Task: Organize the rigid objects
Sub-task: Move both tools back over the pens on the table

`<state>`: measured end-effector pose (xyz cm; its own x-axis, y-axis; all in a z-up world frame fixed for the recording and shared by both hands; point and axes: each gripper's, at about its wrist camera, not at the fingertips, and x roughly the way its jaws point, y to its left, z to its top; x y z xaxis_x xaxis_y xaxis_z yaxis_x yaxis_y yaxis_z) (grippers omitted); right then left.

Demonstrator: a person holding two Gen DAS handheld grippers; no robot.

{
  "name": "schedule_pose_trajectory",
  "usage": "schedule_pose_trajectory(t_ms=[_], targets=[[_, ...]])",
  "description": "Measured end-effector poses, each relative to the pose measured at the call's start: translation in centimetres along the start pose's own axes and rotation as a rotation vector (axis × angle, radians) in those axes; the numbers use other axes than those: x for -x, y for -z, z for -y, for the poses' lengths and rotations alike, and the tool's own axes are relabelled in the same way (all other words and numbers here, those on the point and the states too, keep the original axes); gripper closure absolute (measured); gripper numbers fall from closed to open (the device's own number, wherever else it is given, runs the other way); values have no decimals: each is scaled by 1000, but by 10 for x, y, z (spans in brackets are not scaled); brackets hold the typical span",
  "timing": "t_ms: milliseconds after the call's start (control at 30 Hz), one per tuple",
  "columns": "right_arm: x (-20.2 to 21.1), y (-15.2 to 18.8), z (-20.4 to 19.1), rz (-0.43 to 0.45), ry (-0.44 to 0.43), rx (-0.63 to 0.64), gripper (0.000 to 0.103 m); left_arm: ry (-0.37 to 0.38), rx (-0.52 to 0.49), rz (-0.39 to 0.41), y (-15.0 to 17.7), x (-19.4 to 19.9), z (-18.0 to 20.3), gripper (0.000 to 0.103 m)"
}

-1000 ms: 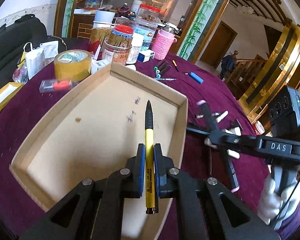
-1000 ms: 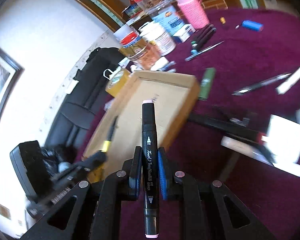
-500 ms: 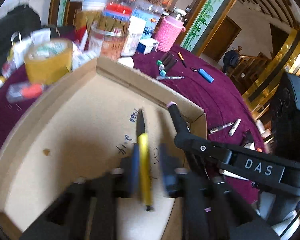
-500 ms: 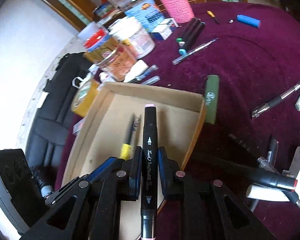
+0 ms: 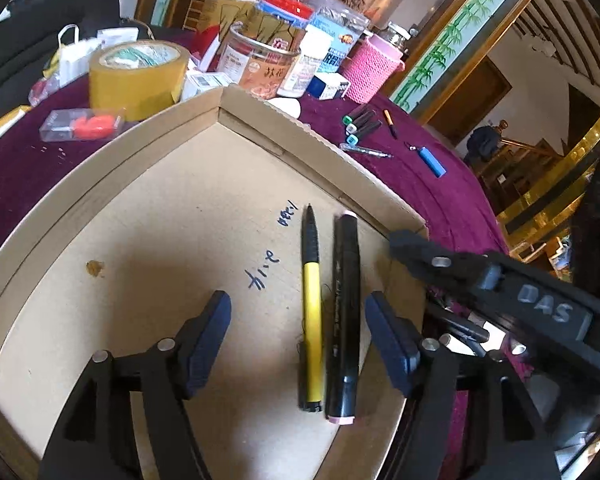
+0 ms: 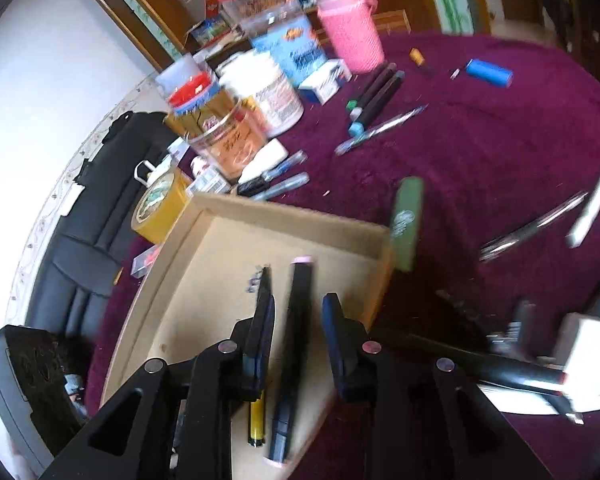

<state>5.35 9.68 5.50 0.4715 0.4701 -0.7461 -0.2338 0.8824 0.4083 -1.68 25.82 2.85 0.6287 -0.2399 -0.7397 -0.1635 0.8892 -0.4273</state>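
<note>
The left gripper [image 5: 298, 330] is opening, and its jaws are wide, with nothing pressed between the pads. The yellow pen [image 5: 312, 304] lies flat on the floor of the cardboard box [image 5: 100, 184], between the left jaws but touching none of them. Just beside it, almost parallel, lies the black marker [image 5: 345, 312] with its pink end caps. The right gripper [image 6: 298, 342] is also opening, but its gap is narrower. In the blurred right wrist view the marker is between these jaws, and the pads seem to be apart from it.

Both pen and marker look light, stiff and smooth, so they probably roll easily on the flat cardboard and may slip in a loose grip. The middle of the barrel seems the best place to hold, across its width. The pen's dark ribbed front part would likely give more friction.

More pens [image 6: 380, 92] wait on the purple tablecloth [image 6: 500, 132], well apart from the box.
</note>
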Motion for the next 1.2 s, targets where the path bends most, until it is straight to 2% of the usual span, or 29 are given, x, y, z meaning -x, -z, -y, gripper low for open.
schedule_pose_trajectory(t_ms=[100,200,267,300,333,367,400,500,600,700,767,800,833,933,1000,1100,1133,1200], targets=[[38,5,8,76,19,46,73,50,29,21,-2,8,-6,33],[86,13,25,197,68,86,54,52,19,94,0,31,-1,33],[114,22,37,293,130,118,24,67,-36,149,5,55,16,30],[131,28,48,363,192,137,15,69,-67,170,8,62,25,24],[141,32,57,407,235,145,2,66,-116,198,14,73,39,20],[149,36,71,439,276,144,1,62,-156,214,19,78,51,13],[154,37,84,449,306,131,1,62,-207,223,26,82,67,10],[160,36,139,429,333,11,1,81,-309,166,44,68,103,10],[161,40,191,431,344,-117,2,89,-341,80,52,42,126,10],[157,49,222,448,354,-171,2,97,-333,16,57,17,144,10],[154,56,235,434,360,-199,2,89,-336,10,55,9,152,10],[153,55,243,407,337,-238,3,77,-333,9,55,7,154,10],[156,55,249,419,289,-267,3,61,-318,3,49,-1,156,10],[156,54,254,415,258,-284,3,41,-249,-54,29,-33,158,10],[154,53,255,400,226,-291,3,-10,-228,-89,15,-60,160,10],[154,56,254,398,219,-283,3,-79,-297,-148,11,-86,170,12],[154,57,254,399,216,-283,3,-136,-363,-172,16,-92,176,12],[154,58,253,399,212,-284,3,-180,-461,-188,28,-89,183,23]])
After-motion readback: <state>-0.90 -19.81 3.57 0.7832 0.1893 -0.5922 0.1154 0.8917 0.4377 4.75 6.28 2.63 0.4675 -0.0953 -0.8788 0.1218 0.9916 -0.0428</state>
